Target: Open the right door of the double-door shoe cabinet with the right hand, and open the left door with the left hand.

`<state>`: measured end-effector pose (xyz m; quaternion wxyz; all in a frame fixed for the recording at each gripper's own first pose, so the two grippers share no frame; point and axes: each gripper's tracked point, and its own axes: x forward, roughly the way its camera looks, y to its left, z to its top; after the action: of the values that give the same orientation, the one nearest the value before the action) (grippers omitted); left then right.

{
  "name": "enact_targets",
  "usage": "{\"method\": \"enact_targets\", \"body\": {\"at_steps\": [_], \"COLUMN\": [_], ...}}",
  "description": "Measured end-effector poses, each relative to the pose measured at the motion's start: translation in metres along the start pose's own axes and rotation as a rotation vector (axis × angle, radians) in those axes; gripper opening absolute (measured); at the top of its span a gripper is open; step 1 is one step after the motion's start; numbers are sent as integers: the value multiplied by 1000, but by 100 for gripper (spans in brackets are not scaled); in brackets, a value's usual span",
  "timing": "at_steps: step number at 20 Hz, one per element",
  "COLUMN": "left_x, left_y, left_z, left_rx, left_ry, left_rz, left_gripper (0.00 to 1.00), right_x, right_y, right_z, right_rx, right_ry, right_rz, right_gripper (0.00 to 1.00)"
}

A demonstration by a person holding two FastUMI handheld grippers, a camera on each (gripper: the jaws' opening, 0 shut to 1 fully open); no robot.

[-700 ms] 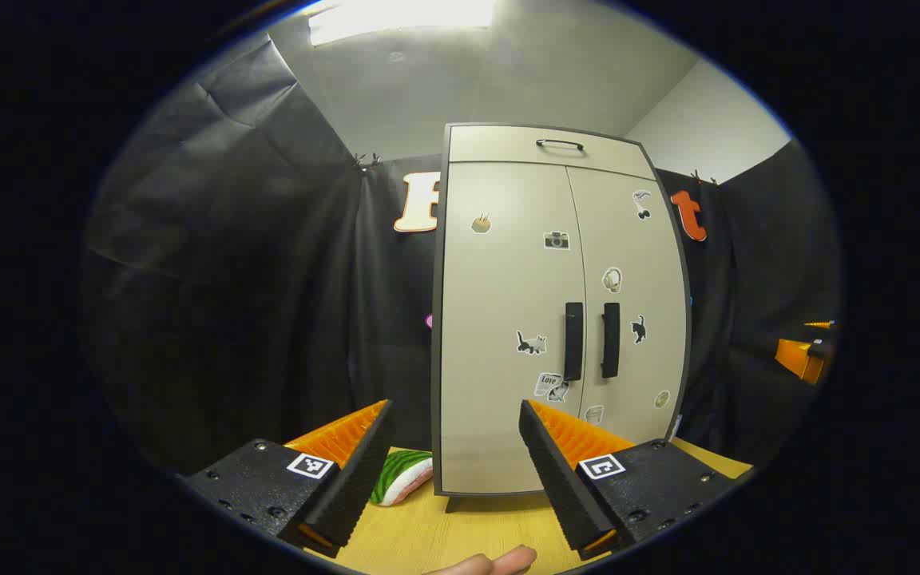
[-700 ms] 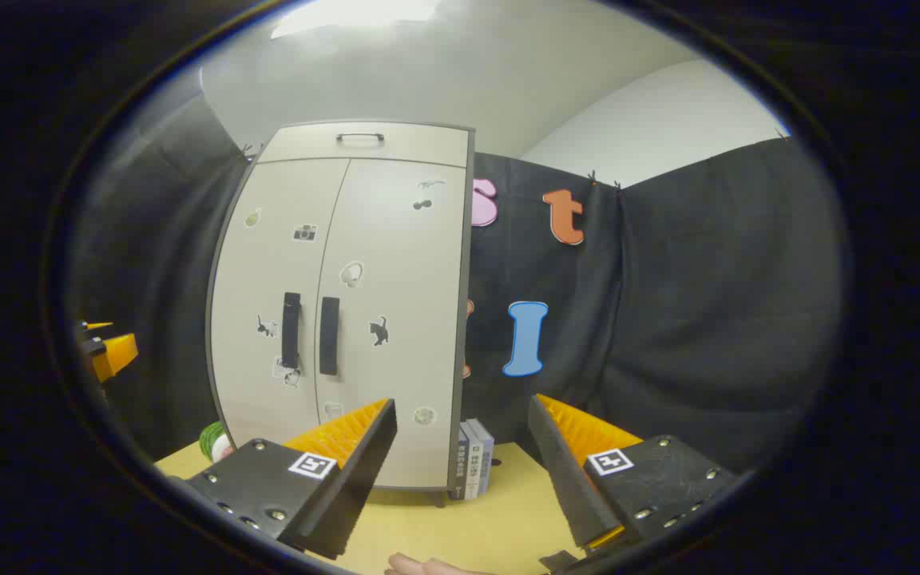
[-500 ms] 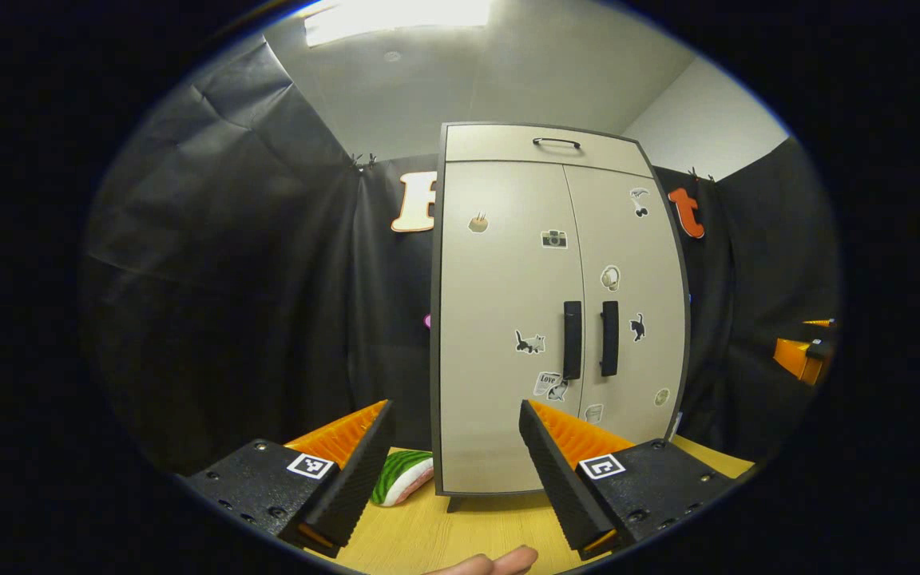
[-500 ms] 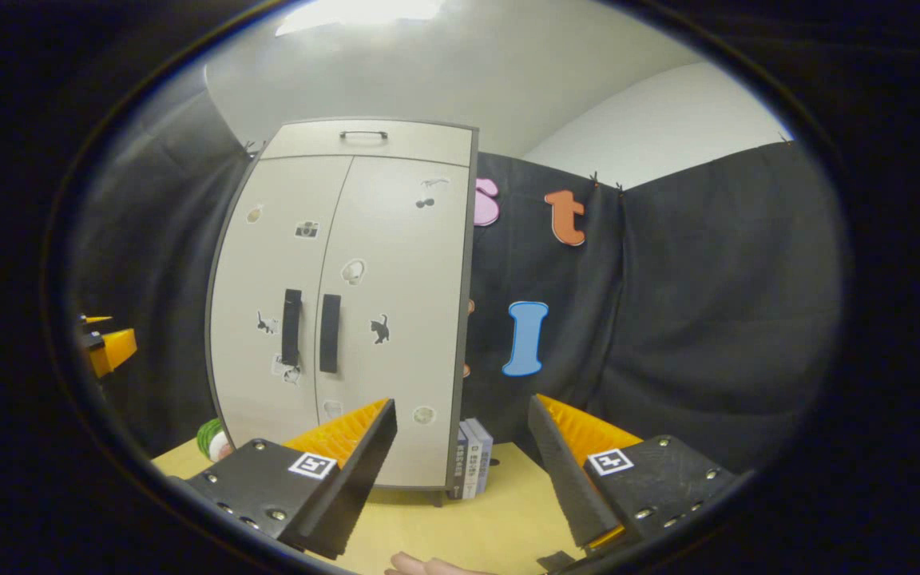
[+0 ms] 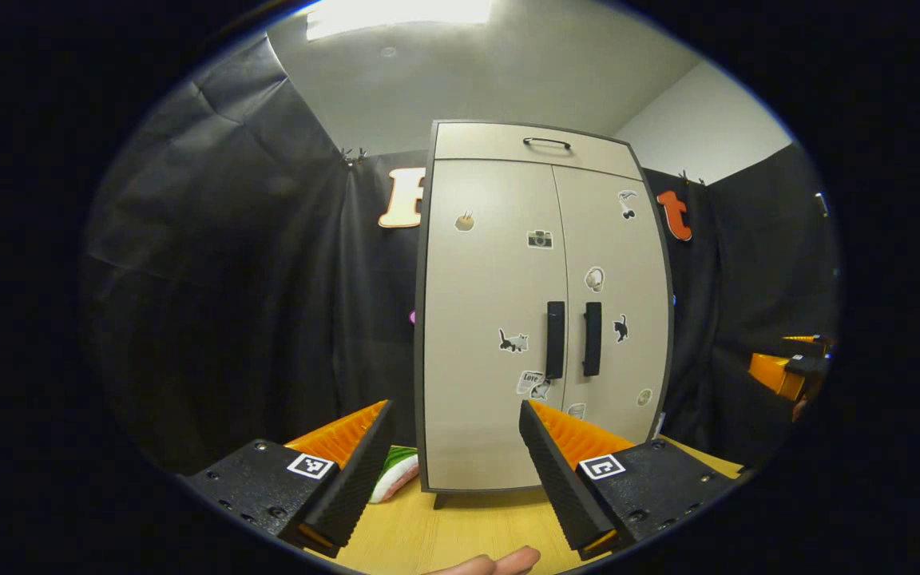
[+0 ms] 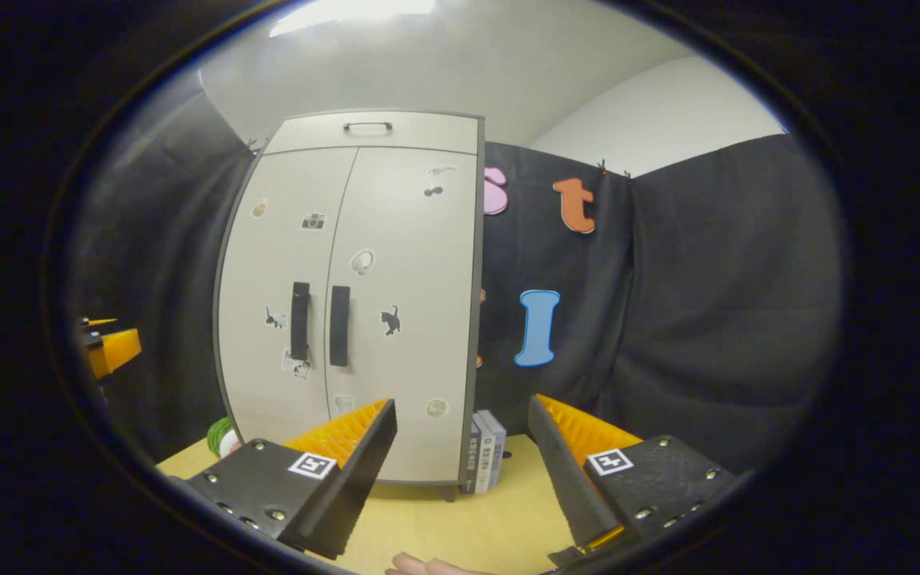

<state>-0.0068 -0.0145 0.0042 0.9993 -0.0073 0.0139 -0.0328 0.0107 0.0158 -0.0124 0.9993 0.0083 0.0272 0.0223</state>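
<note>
Shoe cabinet (image 5: 492, 319) shifted left, both tools (image 5: 454, 459) (image 6: 460, 463) agape

The shoe cabinet (image 5: 492, 319) looked matt, smooth beige laminate; the tabletop (image 5: 468, 535) pale wood, perhaps veneer; claw pads (image 5: 580, 435) ribbed orange.

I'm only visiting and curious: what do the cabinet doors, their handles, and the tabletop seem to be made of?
Shoe cabinet doors: probably laminated board, matte beige, flat and even with dark edging. Left door handle and right door handle: black, matte bars, plastic or painted metal; can't tell which. Table: pale yellow wood-look surface, likely laminate or veneer.
</note>
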Motion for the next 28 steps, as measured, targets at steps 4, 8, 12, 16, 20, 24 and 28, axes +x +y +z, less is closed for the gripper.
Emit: {"method": "enact_targets", "body": {"at_steps": [4, 8, 12, 16, 20, 24, 28], "left_x": [-4, -9, -7, -1, 2, 6, 10], "left_y": [-6, -7, -7, -5, 5, 18, 19], "left_z": [2, 1, -7, -17, -22, -26, -35], "left_rx": [9, 3, -7, -3, -27, -41, -14], "left_ry": [-7, -14, 1, 22, 33, 27, 34], "left_rz": [-9, -13, -20, -28, -21, -7, -31], "left_gripper": [96, 96, 96, 96, 96, 96, 96], "right_x": [25, 59, 98, 136, 172, 199, 225], "right_y": [18, 39, 70, 98, 137, 177, 190], "right_z": [-4, -7, -4, 1, 7, 8, 1], "right_rx": [30, 41, 50, 38, 57, 61, 70], "right_ry": [33, 77, 97, 87, 66, 53, 91], "right_rz": [48, 80, 135, 158, 208, 267, 222], "right_gripper": [98, 98, 99, 98, 99, 99, 97]}}
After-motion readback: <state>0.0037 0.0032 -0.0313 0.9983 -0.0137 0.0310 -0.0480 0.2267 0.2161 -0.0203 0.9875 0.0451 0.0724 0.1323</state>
